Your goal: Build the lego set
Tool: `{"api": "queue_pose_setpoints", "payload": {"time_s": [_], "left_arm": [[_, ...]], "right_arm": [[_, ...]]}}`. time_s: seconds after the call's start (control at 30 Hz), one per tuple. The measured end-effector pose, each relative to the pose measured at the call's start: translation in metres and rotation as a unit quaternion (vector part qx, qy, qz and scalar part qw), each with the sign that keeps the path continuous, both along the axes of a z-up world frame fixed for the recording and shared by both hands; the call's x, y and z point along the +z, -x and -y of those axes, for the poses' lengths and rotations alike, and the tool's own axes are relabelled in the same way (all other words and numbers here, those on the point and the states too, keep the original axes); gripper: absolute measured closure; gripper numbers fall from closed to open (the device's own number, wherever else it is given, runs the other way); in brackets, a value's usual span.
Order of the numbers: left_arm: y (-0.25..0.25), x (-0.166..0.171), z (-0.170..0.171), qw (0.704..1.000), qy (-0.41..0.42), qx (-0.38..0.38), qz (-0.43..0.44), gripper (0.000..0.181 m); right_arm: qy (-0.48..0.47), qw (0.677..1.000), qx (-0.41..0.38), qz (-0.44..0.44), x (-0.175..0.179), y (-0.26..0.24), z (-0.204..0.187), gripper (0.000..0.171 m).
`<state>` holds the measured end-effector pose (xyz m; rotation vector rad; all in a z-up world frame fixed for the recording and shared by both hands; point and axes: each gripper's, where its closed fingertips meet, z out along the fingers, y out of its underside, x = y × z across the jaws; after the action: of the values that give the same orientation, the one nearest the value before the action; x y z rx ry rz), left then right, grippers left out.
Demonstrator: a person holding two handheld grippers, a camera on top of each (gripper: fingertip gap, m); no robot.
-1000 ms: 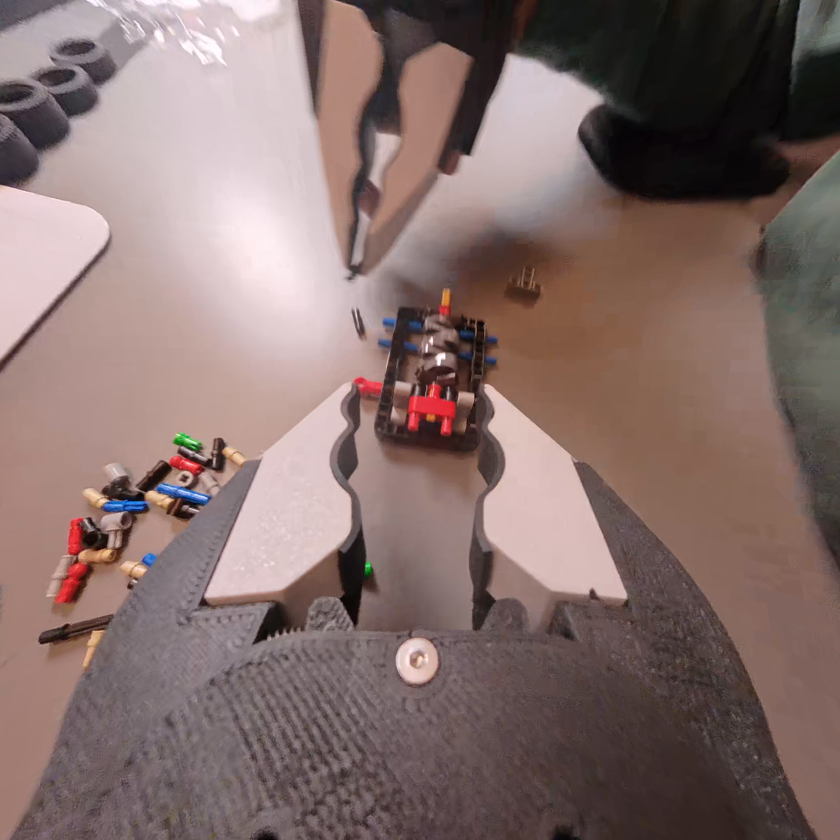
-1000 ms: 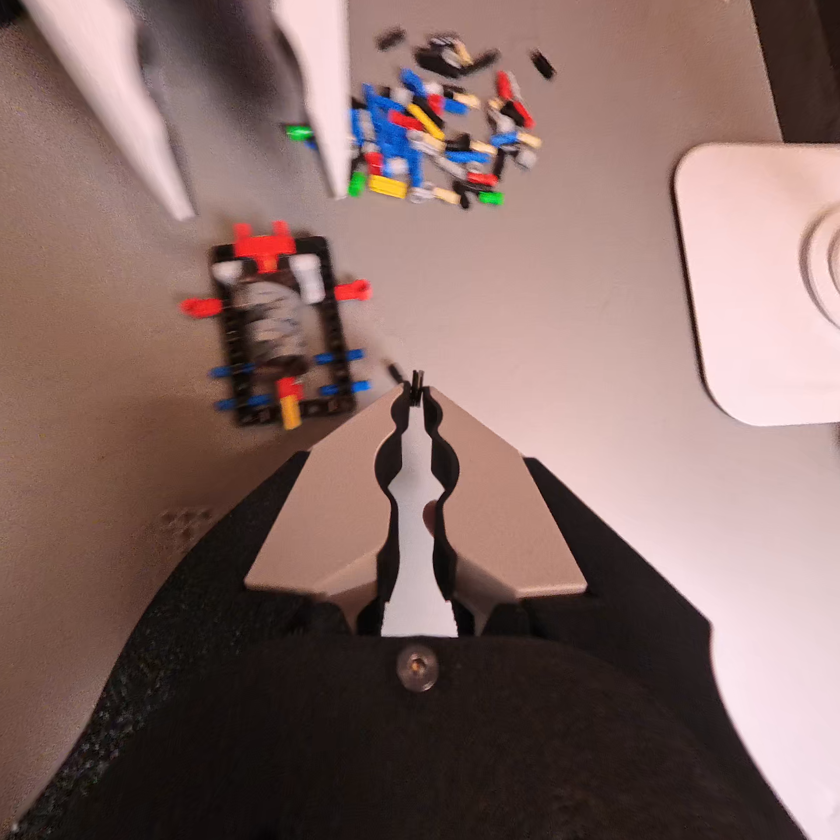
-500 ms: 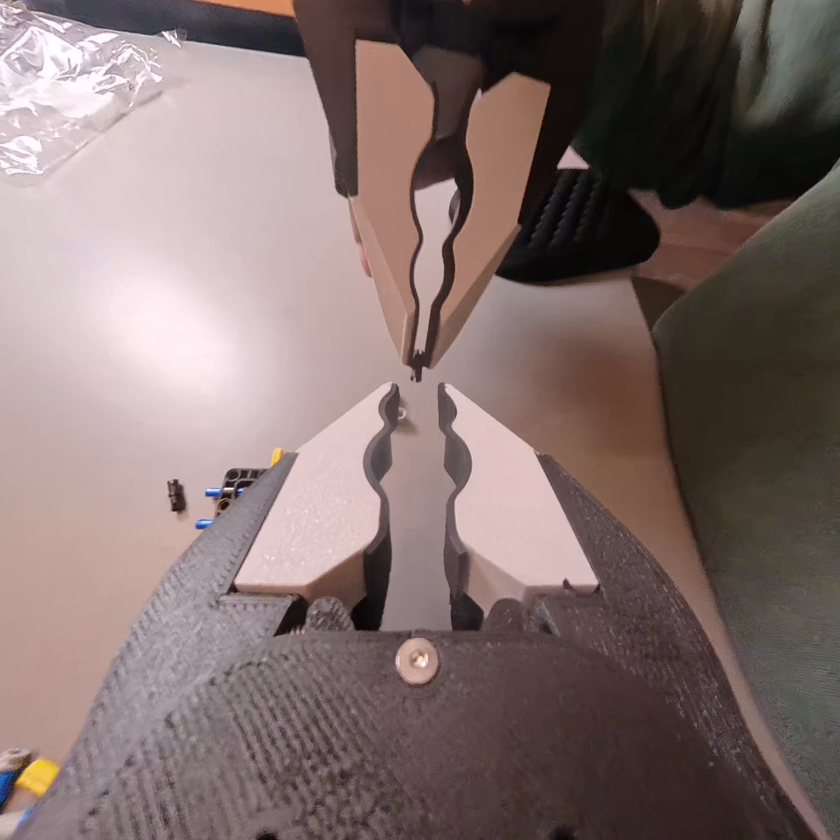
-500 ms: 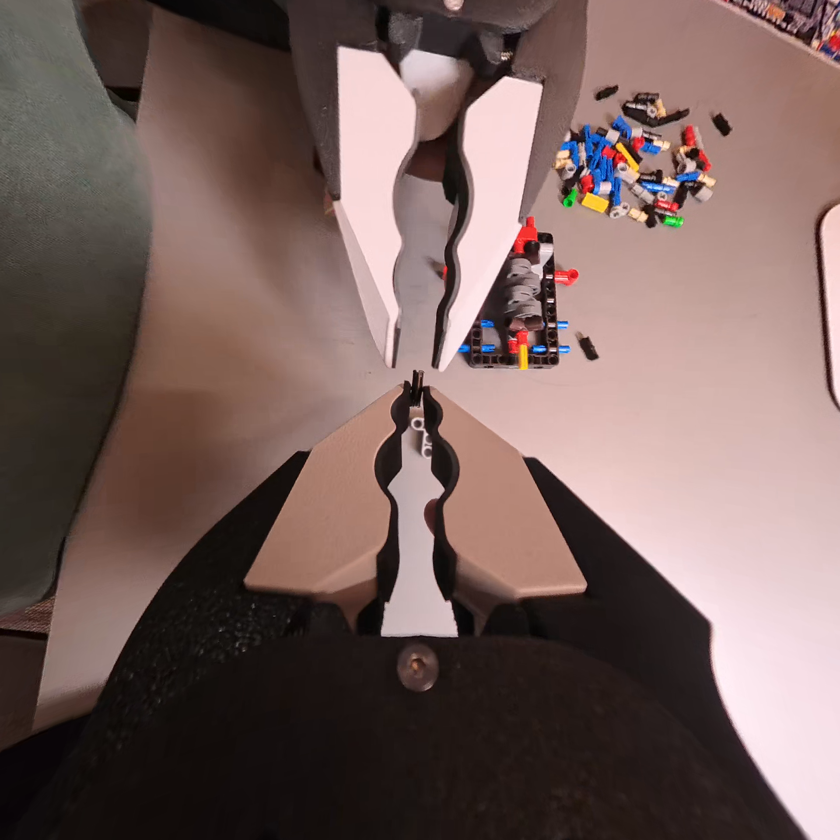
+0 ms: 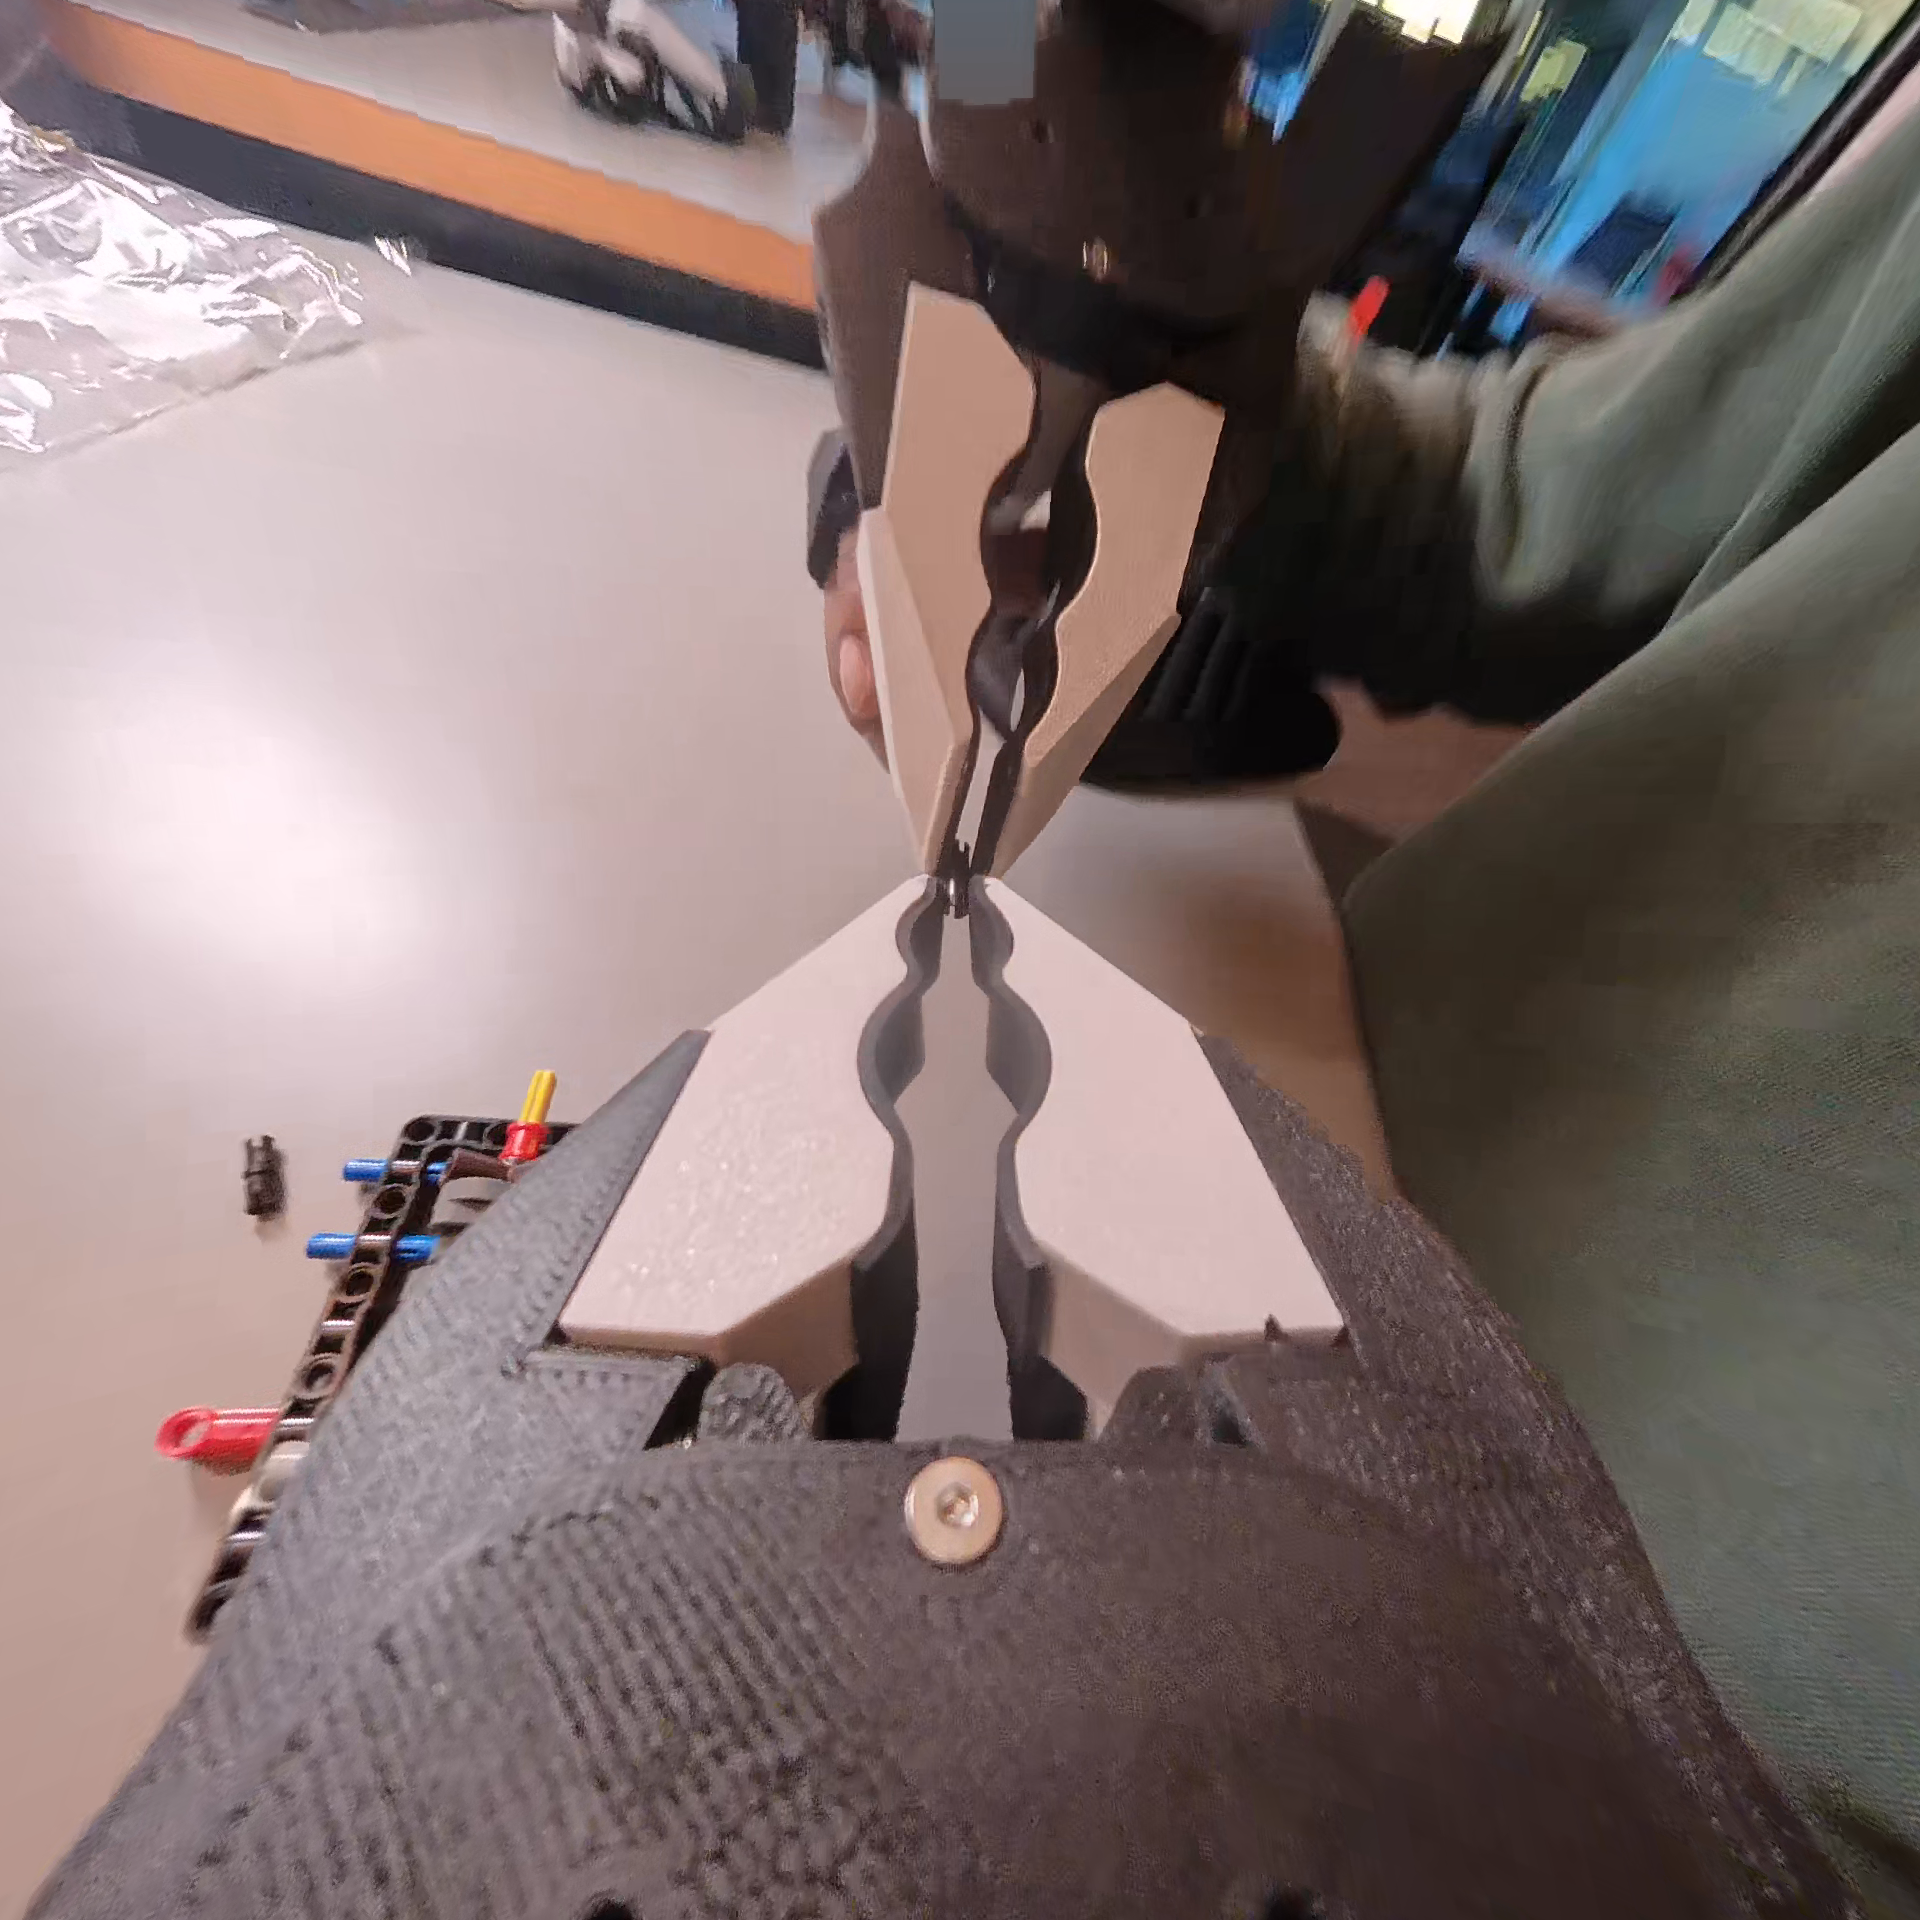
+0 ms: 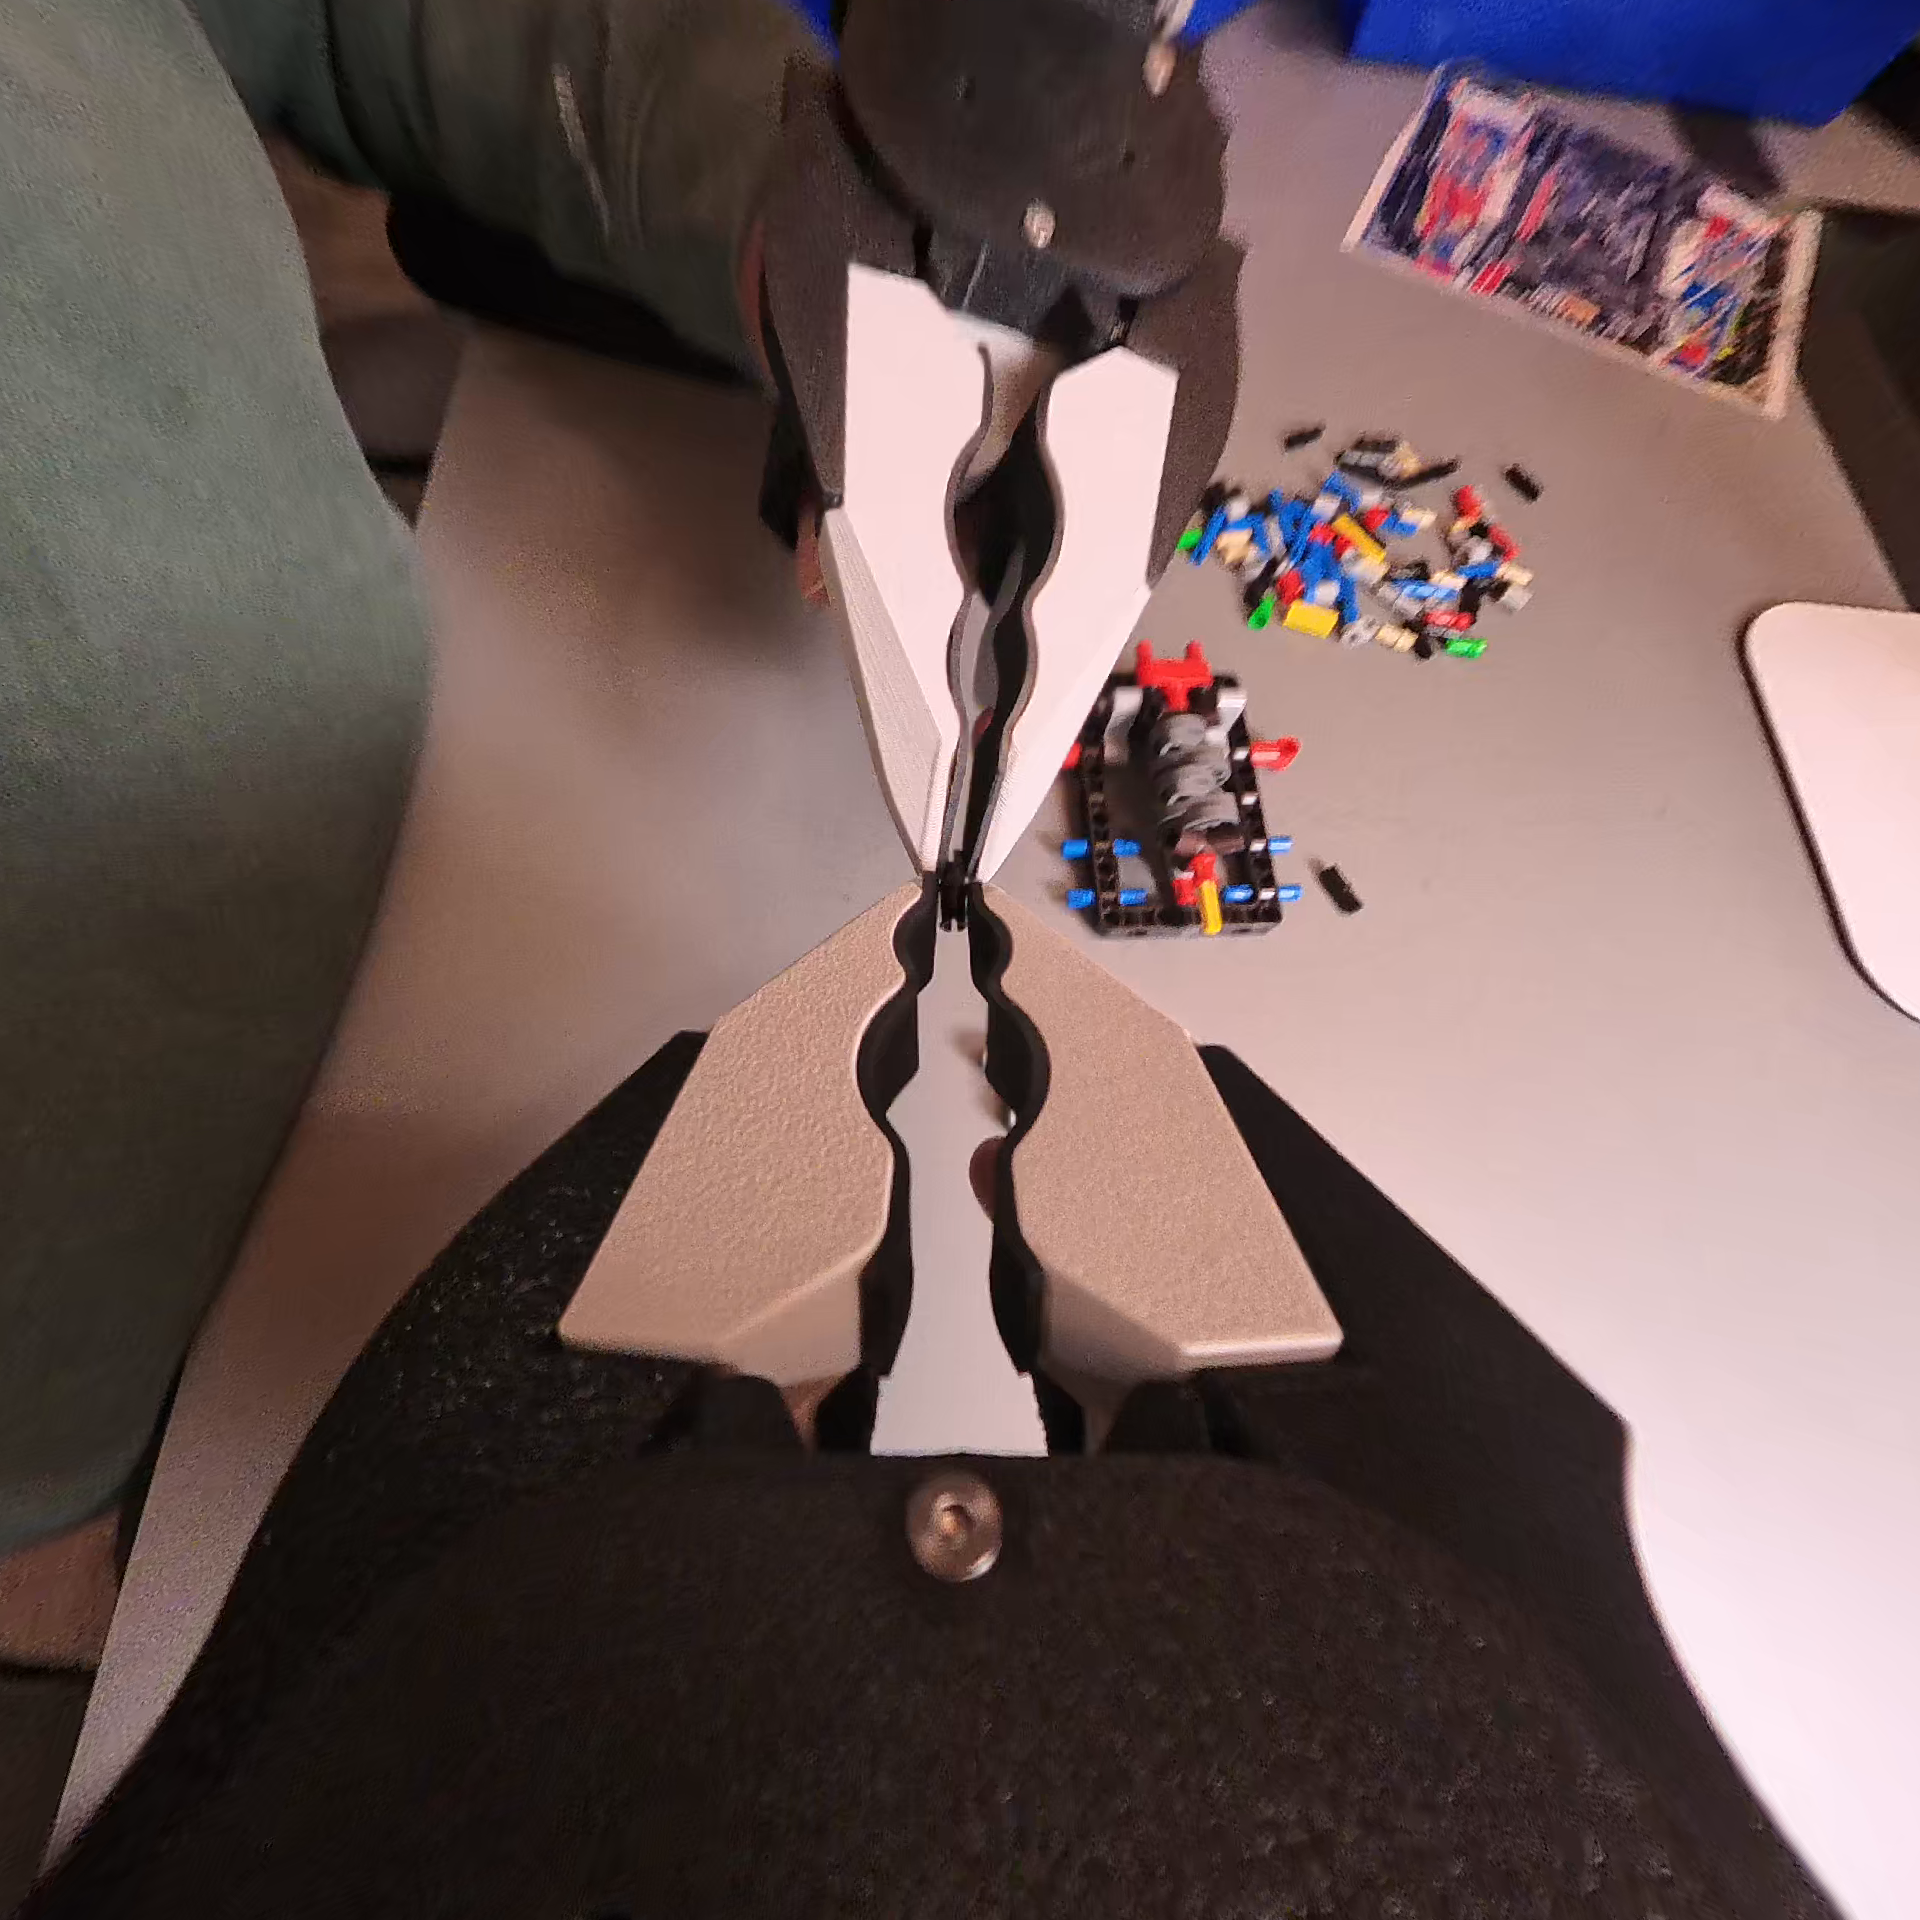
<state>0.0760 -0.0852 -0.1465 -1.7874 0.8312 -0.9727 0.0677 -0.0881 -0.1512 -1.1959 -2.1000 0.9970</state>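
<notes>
My two grippers meet tip to tip above the table. My right gripper (image 6: 951,912) is shut on a small black pin (image 6: 950,894). My left gripper (image 5: 954,909) has its tips closed on the same black pin (image 5: 954,891). In the left wrist view the right gripper (image 5: 966,847) comes down from above. In the right wrist view the left gripper (image 6: 956,854) does the same. The black frame assembly (image 6: 1184,821), with grey parts, blue pins and red and yellow pieces, lies on the table to the right. It is partly hidden behind my left gripper in the left wrist view (image 5: 384,1226).
A loose black pin (image 6: 1337,886) lies beside the frame. A pile of small coloured pieces (image 6: 1361,561) lies behind the frame, with a printed booklet (image 6: 1579,229) farther back. A white board (image 6: 1849,779) sits at the right edge. A clear plastic bag (image 5: 135,291) and a person's green sleeve (image 5: 1662,1039) are in view. My two grippers' fingertips are within a few centimetres of each other.
Both grippers rose from the table and came together. My left gripper went from wide open to closed on the black pin that my right gripper holds.
</notes>
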Motion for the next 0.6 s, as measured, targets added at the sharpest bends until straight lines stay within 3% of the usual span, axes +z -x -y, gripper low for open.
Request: {"api": "queue_pose_setpoints", "payload": {"time_s": [0.03, 0.13, 0.3, 0.47, 0.6], "left_arm": [[0.002, 0.006, -0.001, 0.999, 0.012, 0.001, 0.037, 0.178], [0.008, 0.022, -0.002, 0.99, 0.045, -0.005, 0.133, 0.179], [0.01, 0.035, -0.003, 0.975, 0.066, -0.016, 0.21, 0.179], [0.012, 0.041, -0.005, 0.966, 0.072, -0.019, 0.247, 0.179], [0.018, 0.048, -0.006, 0.955, 0.08, -0.024, 0.285, 0.179]], "right_arm": [[0.021, 1.0, -0.008, -0.022, 0.006, 0.002, -0.001, 0.168], [0.085, 0.991, -0.026, -0.096, 0.026, 0.009, -0.002, 0.167], [0.149, 0.974, -0.035, -0.17, 0.045, 0.013, -0.004, 0.171], [0.182, 0.965, -0.026, -0.185, 0.05, 0.011, -0.004, 0.17], [0.183, 0.964, -0.03, -0.189, 0.048, 0.011, -0.007, 0.158]]}}
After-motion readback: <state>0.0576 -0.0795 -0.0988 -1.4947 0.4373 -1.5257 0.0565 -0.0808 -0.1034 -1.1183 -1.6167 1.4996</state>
